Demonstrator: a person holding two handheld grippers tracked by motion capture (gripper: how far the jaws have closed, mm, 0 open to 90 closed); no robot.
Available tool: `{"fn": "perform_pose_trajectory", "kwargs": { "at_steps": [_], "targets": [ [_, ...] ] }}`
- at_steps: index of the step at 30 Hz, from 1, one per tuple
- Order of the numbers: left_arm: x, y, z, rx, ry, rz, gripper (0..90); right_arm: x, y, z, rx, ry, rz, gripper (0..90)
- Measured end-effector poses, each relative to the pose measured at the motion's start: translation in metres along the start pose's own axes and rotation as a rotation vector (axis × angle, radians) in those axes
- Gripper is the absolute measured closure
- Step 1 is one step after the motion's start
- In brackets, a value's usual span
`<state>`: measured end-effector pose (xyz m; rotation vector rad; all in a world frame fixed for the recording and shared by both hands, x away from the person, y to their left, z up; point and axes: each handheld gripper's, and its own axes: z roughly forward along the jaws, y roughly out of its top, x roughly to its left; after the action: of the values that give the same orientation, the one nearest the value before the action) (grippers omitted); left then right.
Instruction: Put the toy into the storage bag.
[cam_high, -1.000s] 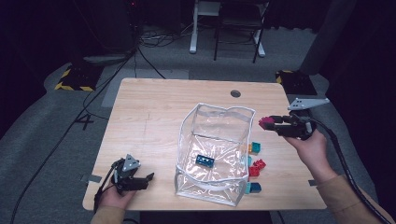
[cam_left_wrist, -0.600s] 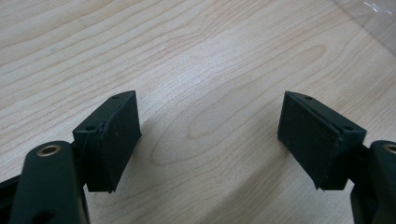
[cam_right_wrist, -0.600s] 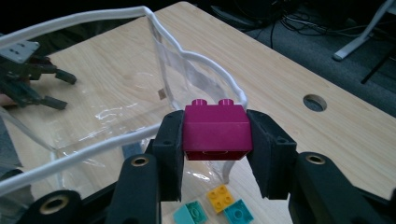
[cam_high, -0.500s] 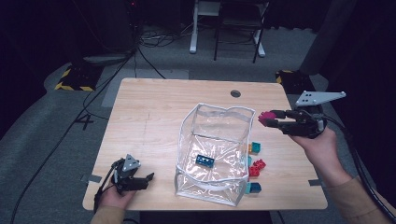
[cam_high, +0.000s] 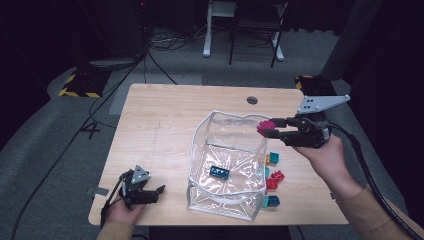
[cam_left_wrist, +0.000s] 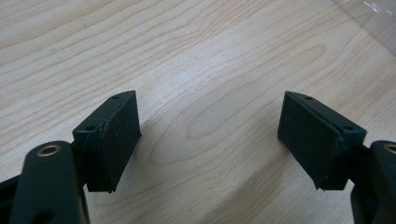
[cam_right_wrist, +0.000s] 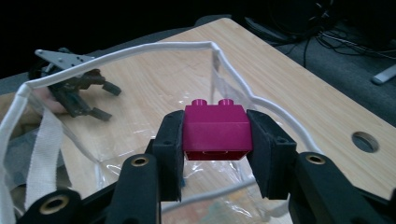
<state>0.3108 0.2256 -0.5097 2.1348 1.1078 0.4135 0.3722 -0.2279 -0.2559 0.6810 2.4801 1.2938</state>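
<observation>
Since a second ago the right gripper (cam_high: 266, 129) has gone up and over toward the clear bag (cam_high: 227, 167), and it now hangs at the bag's right top edge. The left gripper (cam_high: 159, 191) has stayed where it was, near the front left corner of the table (cam_high: 165, 110).

From the high view, the right gripper holds a pink block (cam_high: 266, 126) at its tip, just above the bag's white rim. The bag stands open in the middle of the table, see-through with white edges. A blue block (cam_high: 219, 172) lies on its bottom. More small blocks, red (cam_high: 275, 180) and teal (cam_high: 271, 201), lie on the table just to the right of the bag, under the right hand (cam_high: 327, 159). The table is light wood with a small round hole (cam_high: 252, 100) near the far edge. The floor is dark grey, with black cables on it and chair legs at the back.

In the left gripper view, the two black jaws are spread wide, with nothing between them but bare wood.

In the right gripper view, the jaws pinch the pink block (cam_right_wrist: 214, 132) from both sides. It is dark pink with two round bumps on top. It hangs over the open bag (cam_right_wrist: 116, 51). Far off sits the left gripper (cam_right_wrist: 100, 100) with its jaws spread
</observation>
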Motion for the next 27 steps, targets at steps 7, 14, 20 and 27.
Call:
{"fn": "perform_pose_trajectory", "kwargs": {
  "at_steps": [7,14,20,27],
  "targets": [
    [0.000,0.000,0.000,0.000,0.000,0.001,21.5,0.015,0.006,0.012,0.010,0.043,-0.025,59.4],
    [0.000,0.000,0.000,0.000,0.000,0.000,21.5,0.028,0.009,0.019,0.016,0.079,-0.043,59.3],
    [0.000,0.000,0.000,0.000,0.000,0.001,21.4,0.036,0.008,0.028,0.029,0.121,-0.046,59.3],
    [0.000,0.000,0.000,0.000,0.000,0.000,21.4,0.044,0.003,0.042,0.062,0.155,-0.051,59.4]
  ]
}}
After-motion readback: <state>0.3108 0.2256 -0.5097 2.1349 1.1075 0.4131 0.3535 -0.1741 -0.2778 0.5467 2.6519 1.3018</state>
